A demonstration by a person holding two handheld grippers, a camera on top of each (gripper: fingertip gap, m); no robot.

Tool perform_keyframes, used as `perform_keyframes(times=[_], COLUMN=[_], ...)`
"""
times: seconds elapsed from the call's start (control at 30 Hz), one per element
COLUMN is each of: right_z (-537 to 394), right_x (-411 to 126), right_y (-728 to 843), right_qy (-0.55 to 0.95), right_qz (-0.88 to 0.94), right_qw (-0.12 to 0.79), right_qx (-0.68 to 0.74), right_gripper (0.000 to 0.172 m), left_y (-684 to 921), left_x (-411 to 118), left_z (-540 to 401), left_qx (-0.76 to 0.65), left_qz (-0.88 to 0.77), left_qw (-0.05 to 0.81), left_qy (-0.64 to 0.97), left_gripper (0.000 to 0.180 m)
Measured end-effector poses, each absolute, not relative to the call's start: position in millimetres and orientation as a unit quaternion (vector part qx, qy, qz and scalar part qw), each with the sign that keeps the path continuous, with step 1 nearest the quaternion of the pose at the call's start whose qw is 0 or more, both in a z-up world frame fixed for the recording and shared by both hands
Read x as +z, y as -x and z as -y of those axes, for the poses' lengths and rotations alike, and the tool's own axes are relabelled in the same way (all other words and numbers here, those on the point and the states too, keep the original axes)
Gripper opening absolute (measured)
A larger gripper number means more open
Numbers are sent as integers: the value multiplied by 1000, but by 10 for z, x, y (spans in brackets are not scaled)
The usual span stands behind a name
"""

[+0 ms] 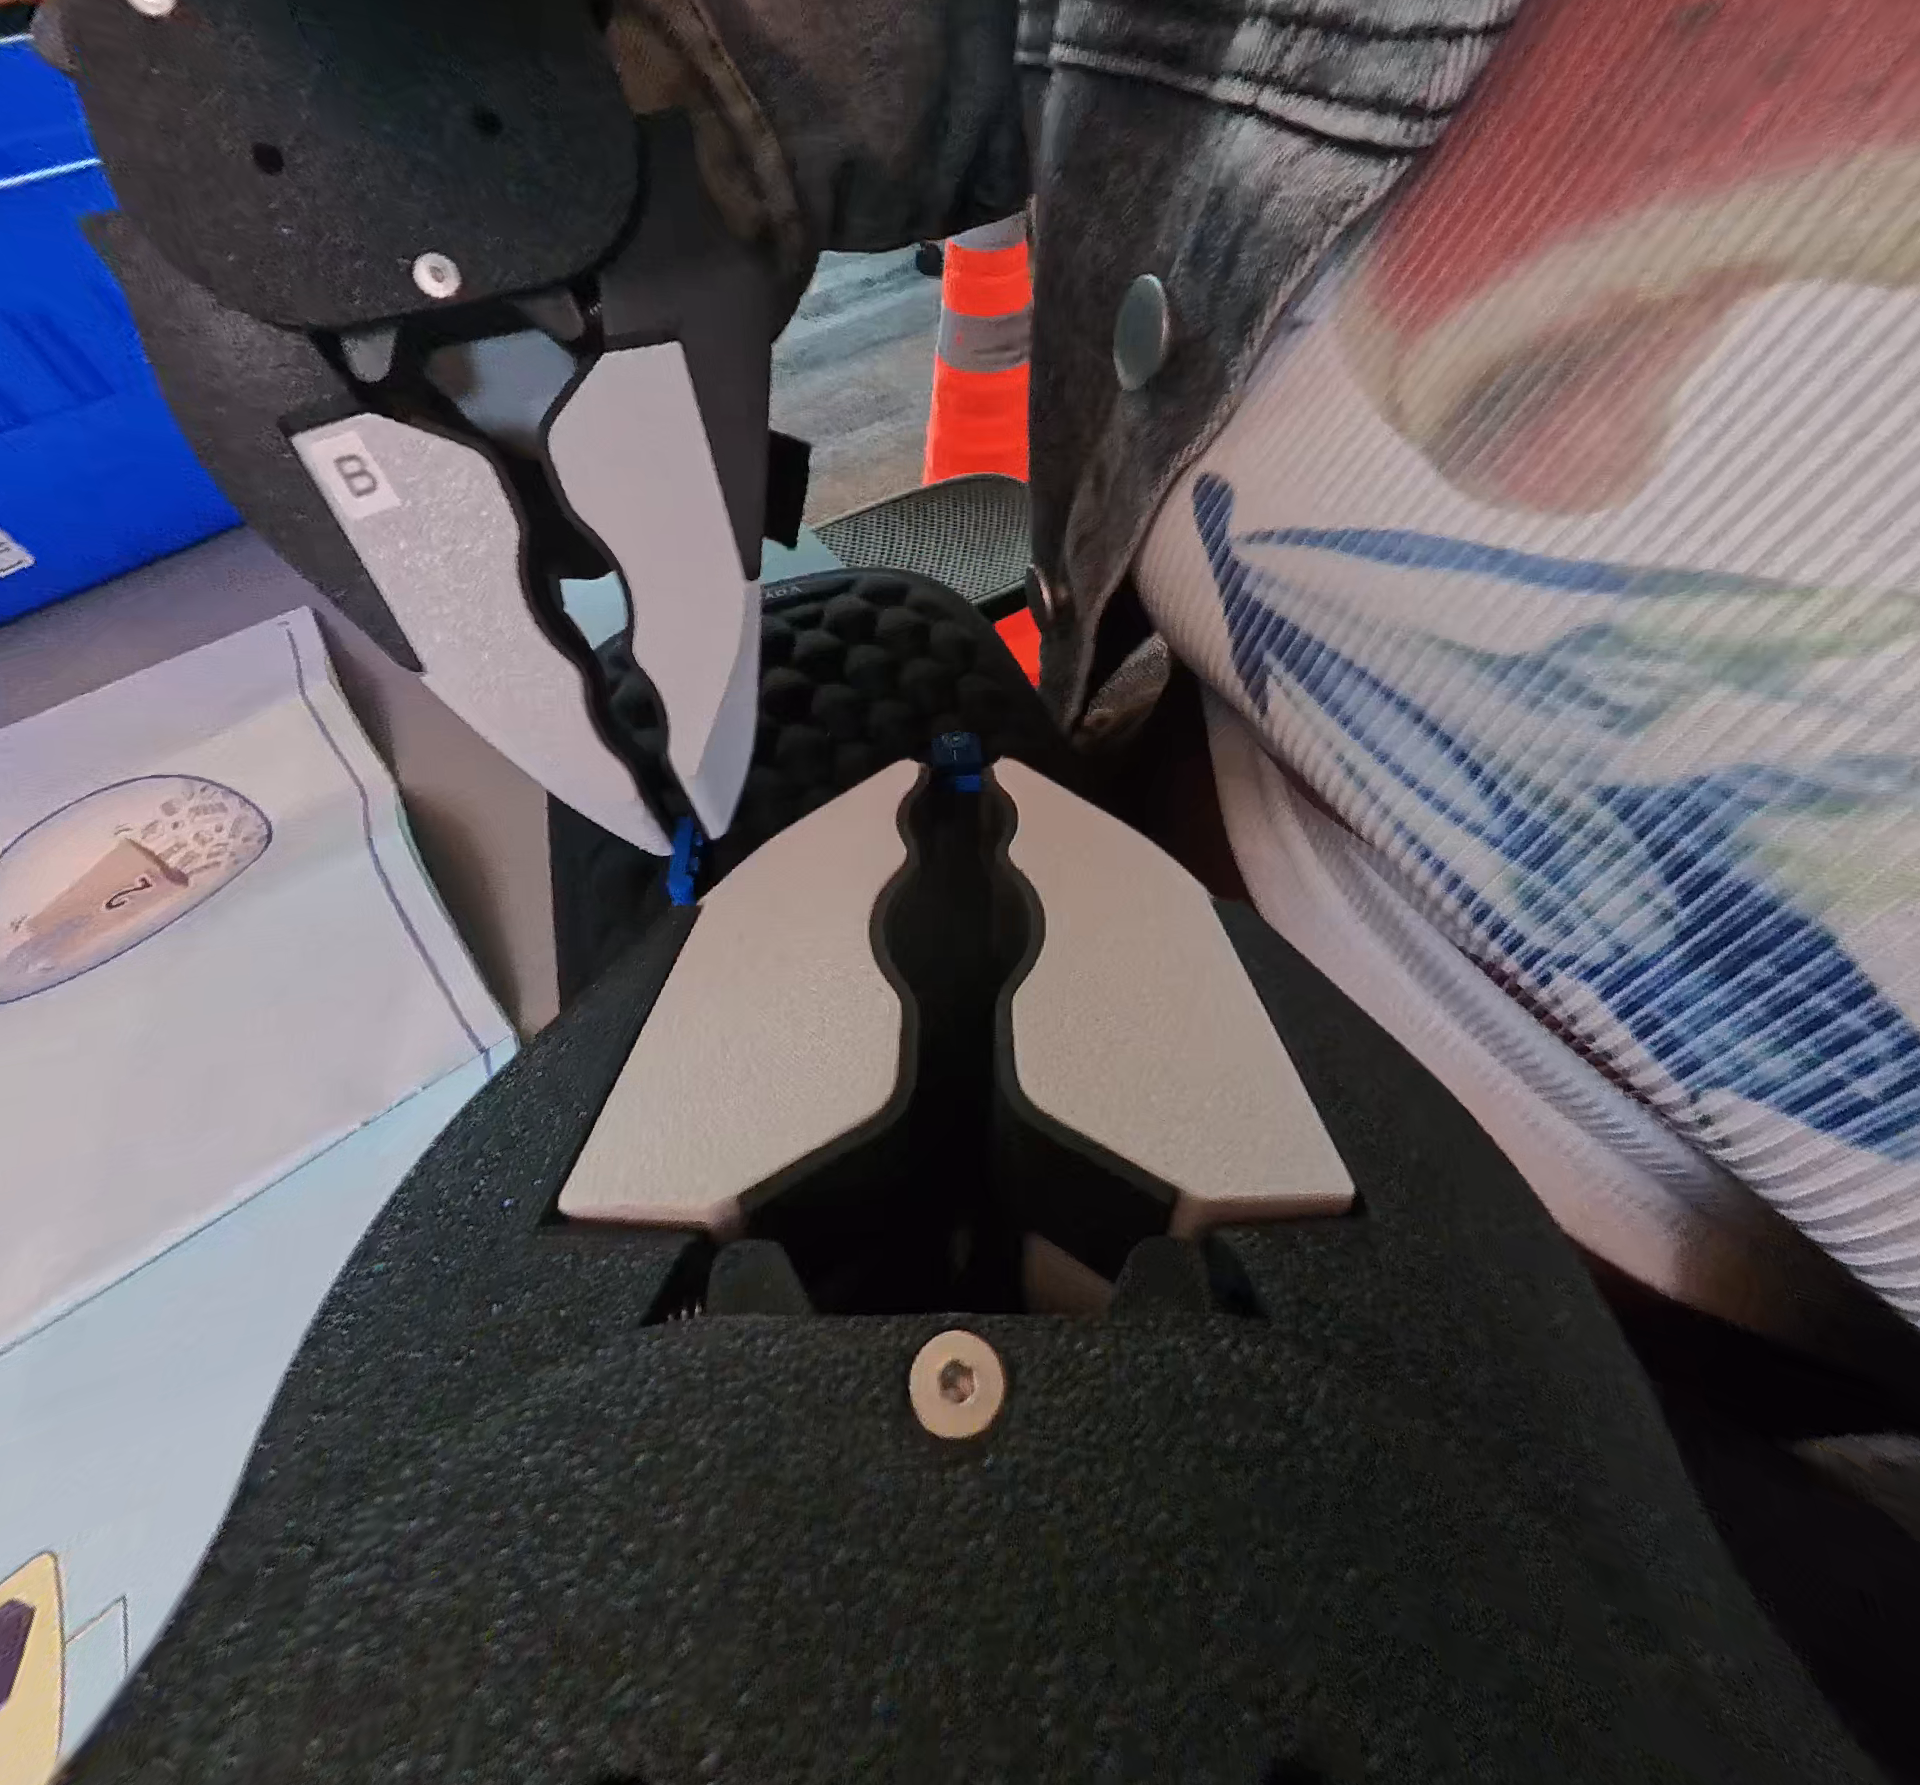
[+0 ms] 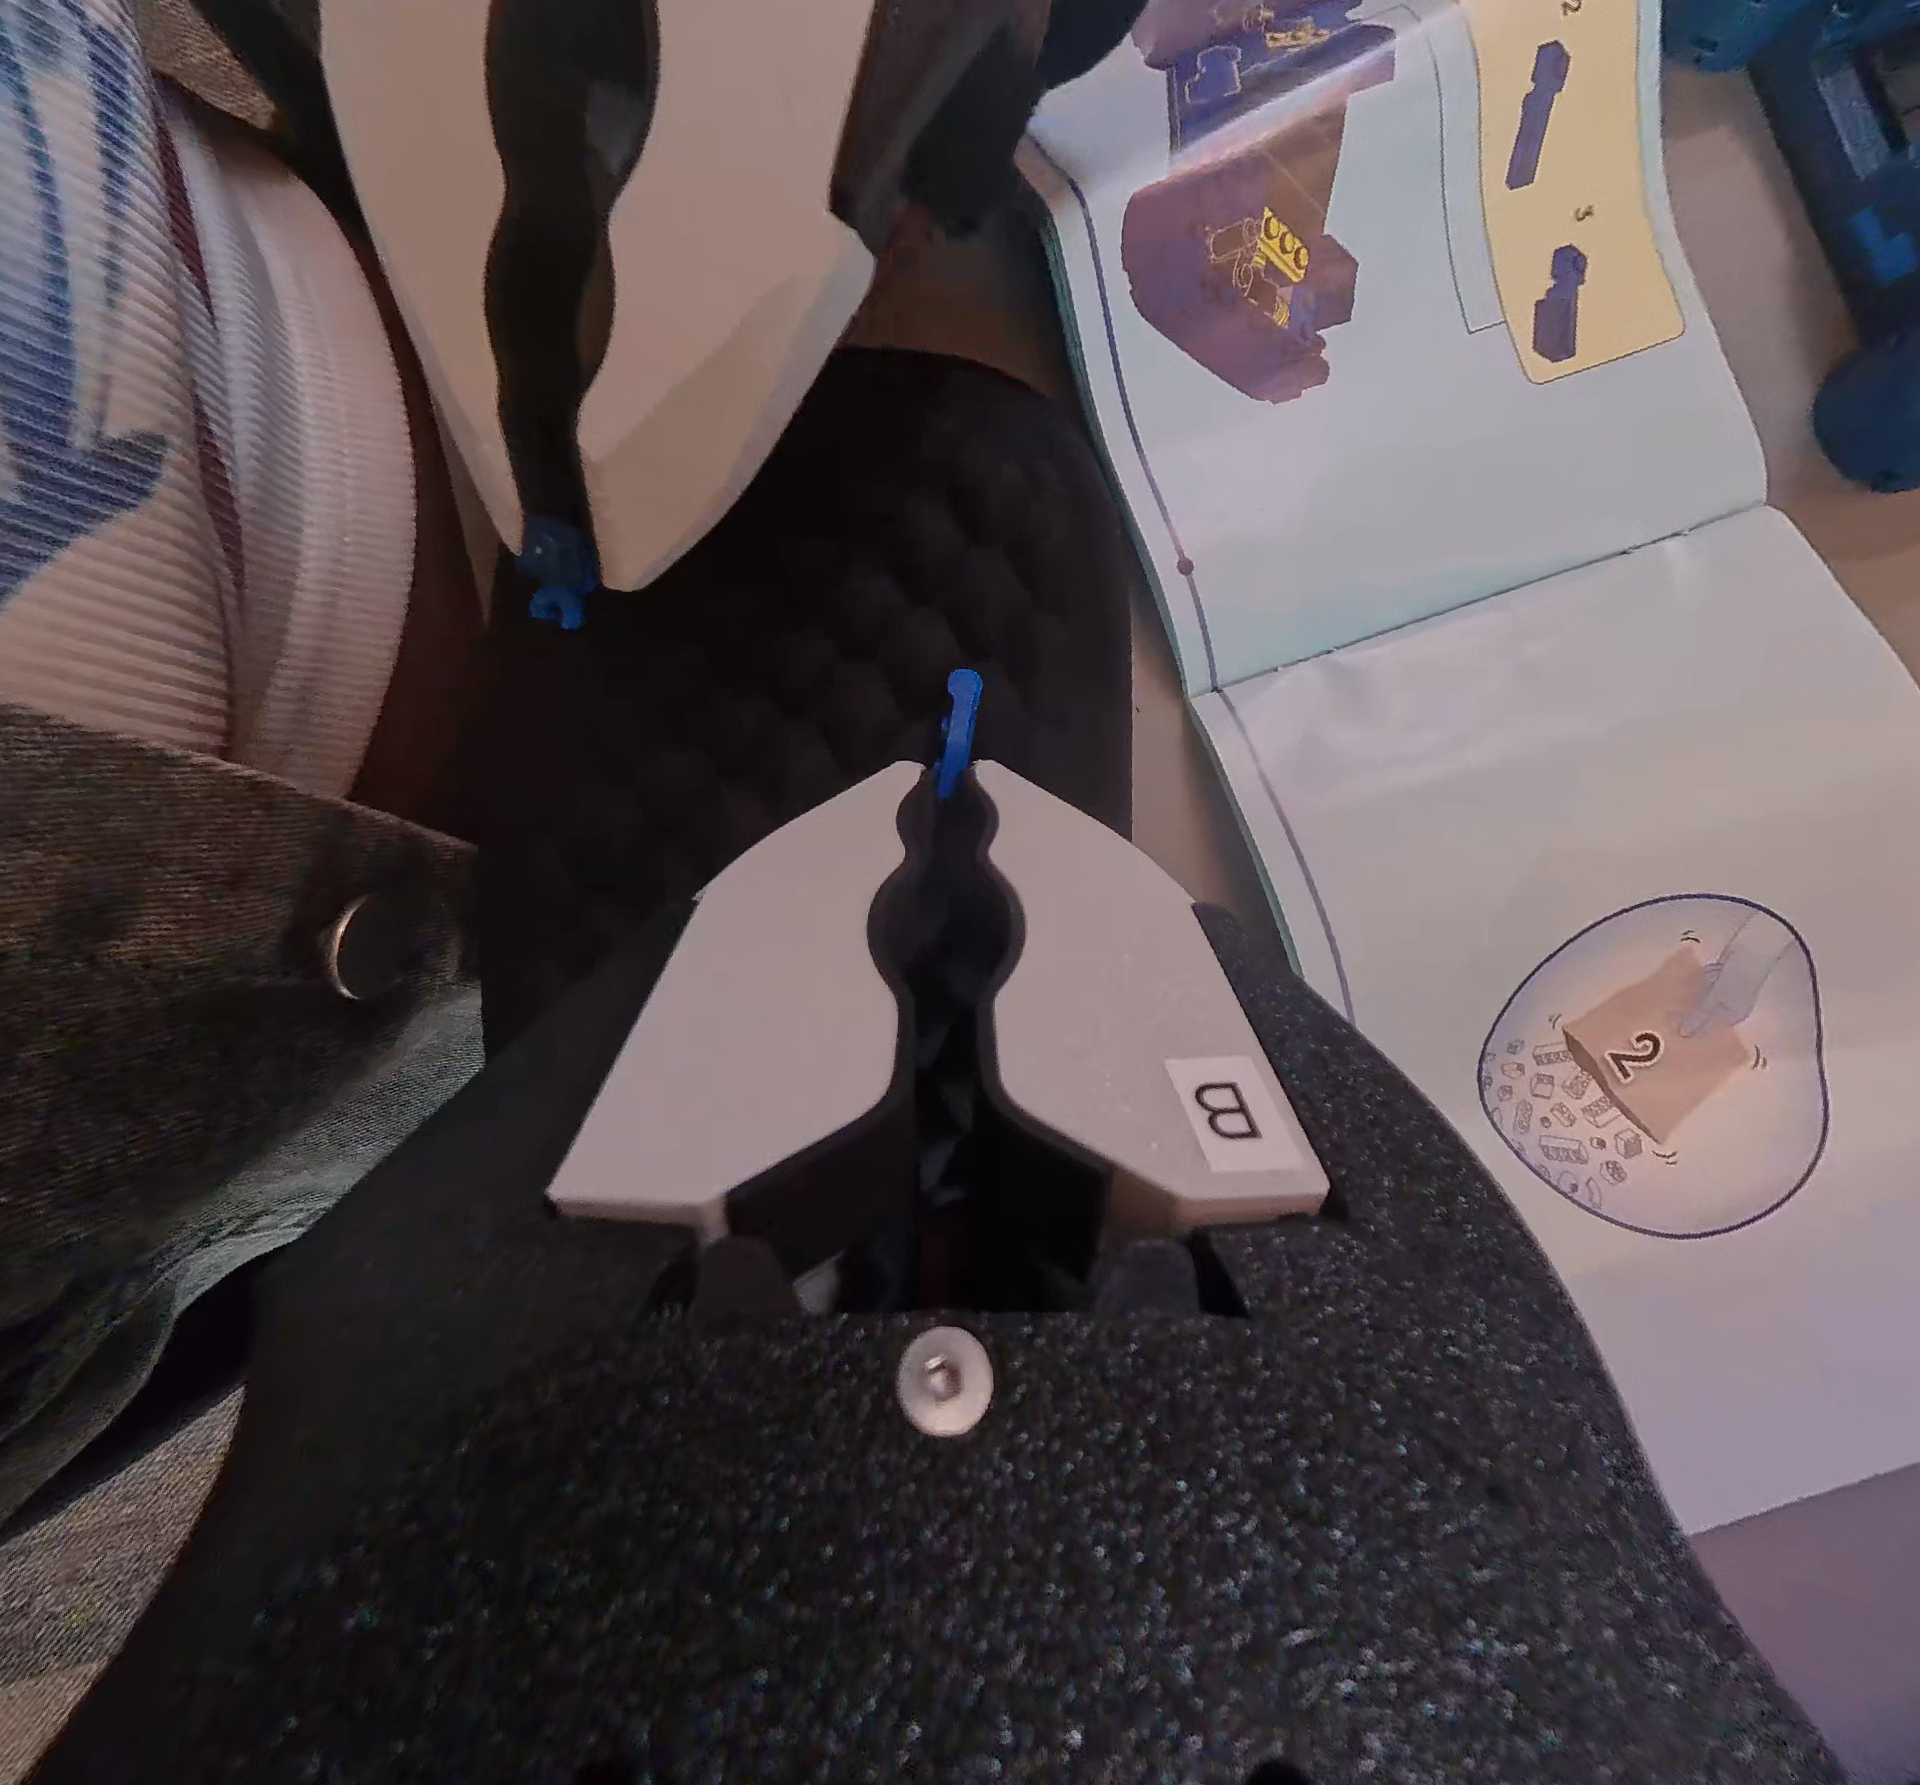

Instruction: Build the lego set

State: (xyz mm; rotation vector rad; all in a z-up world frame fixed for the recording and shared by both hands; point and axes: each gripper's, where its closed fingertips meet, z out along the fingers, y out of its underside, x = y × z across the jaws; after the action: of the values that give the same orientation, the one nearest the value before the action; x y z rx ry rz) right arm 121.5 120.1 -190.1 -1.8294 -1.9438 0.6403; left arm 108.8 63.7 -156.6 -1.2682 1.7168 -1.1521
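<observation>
Two small blue building-toy pieces, one per gripper. The left gripper [image 1: 958,767] is clenched on a stubby dark-blue piece [image 1: 956,761], pinched right at the fingertips, most of it proud of the tips, a round end facing forward; its long axis seems to run along the fingers, hard to be sure at this size. The right gripper [image 2: 951,769] is clenched on a thin flat blue piece [image 2: 958,727], pads pressing its lower end, the rest sticking straight out past the tips, long axis in line with the fingers, rounded end farthest out. Both pieces hang in the air above a black quilted cushion [image 2: 831,592], near each other but apart, not touching. In the left wrist view the right gripper comes in from upper left, pointing down. The pinches are shallow, so as a judgement the hold wants steady squeeze and slow, small wrist moves, no twisting, or a piece could pivot or pop out over the cushion. Just beside the cushion lies an open instruction booklet [image 2: 1455,800] on a table; a blue built model [image 2: 1818,125] stands at its far corner. A person's striped shirt [image 1: 1558,696] and dark jacket [image 1: 1195,281] are close by; an orange cone [image 1: 982,353] and a blue bin [image 1: 62,333] stand farther off.
</observation>
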Motion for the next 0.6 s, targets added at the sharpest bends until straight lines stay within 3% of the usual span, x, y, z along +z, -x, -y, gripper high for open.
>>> perform_keyframes(times=[0.23, 0.6], right_z=[-1211, -1178], right_x=[-1880, -1907], right_y=[-1293, -1287], right_qy=[656, 647], right_qz=[706, 719], right_qw=[154, 132], right_qx=[220, 218], right_gripper=[4, 4], left_y=[-1001, -1188], left_x=[-1460, -1673], left_z=[-1168, -1217], left_qx=[-412, -352], left_qz=[-537, -584], left_qw=[402, 387], left_qy=[616, 620], left_gripper=[7, 7])
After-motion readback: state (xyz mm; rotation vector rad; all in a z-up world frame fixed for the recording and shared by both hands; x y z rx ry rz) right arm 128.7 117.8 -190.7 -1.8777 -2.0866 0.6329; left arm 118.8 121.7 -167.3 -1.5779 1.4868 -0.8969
